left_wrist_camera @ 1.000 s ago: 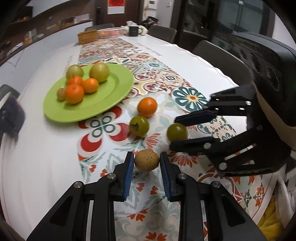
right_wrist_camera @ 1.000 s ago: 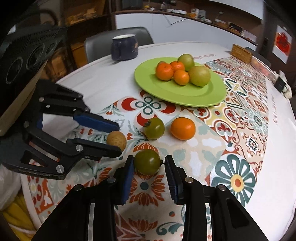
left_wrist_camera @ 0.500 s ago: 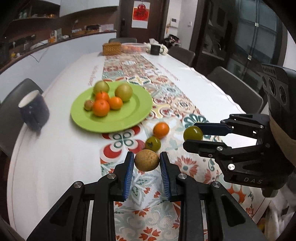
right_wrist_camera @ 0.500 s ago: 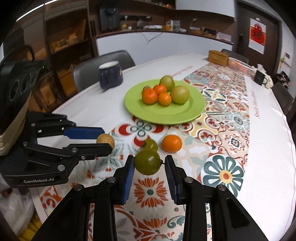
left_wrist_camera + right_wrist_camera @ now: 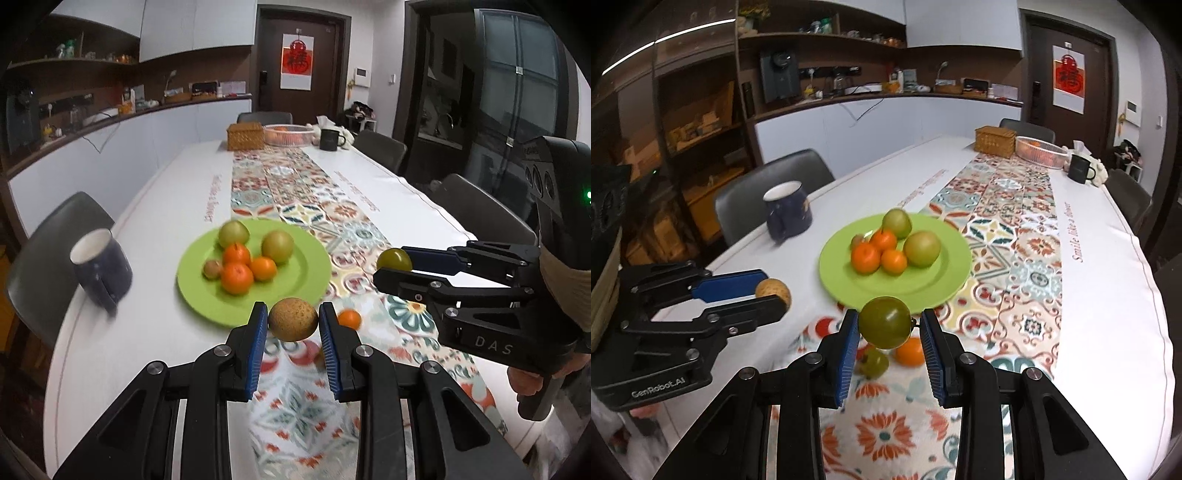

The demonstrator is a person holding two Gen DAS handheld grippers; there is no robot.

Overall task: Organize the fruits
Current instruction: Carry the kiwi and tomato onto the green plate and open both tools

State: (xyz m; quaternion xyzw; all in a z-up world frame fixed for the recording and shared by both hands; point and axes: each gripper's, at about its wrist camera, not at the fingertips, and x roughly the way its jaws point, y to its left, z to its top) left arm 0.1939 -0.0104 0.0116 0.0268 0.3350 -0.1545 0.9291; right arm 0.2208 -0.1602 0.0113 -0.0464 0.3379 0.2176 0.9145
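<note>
L claw [image 5: 292, 320] grips brown fruit [image 5: 293, 319] | R claw [image 5: 885, 325] grips green fruit [image 5: 885, 322] | R view only: 2nd green fruit [image 5: 874, 363]

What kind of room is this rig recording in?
Likely a home dining room with an open kitchen: a long table with a patterned runner, chairs around it, and a counter of kitchen items under shelves.

White-clothed desk [image 5: 1108, 332] with a patterned tile runner [image 5: 1008, 236] down the middle. Dark blue mug [image 5: 788, 210] near the left edge, grey chair [image 5: 768, 184] behind it. Far end: wicker box [image 5: 994, 141], pink mesh basket [image 5: 1039, 151] beside it, black mug [image 5: 1079, 168]. Wall counter [image 5: 886, 98] cluttered. Dark door [image 5: 299, 62] with a red paper hanging [image 5: 296, 61].
</note>
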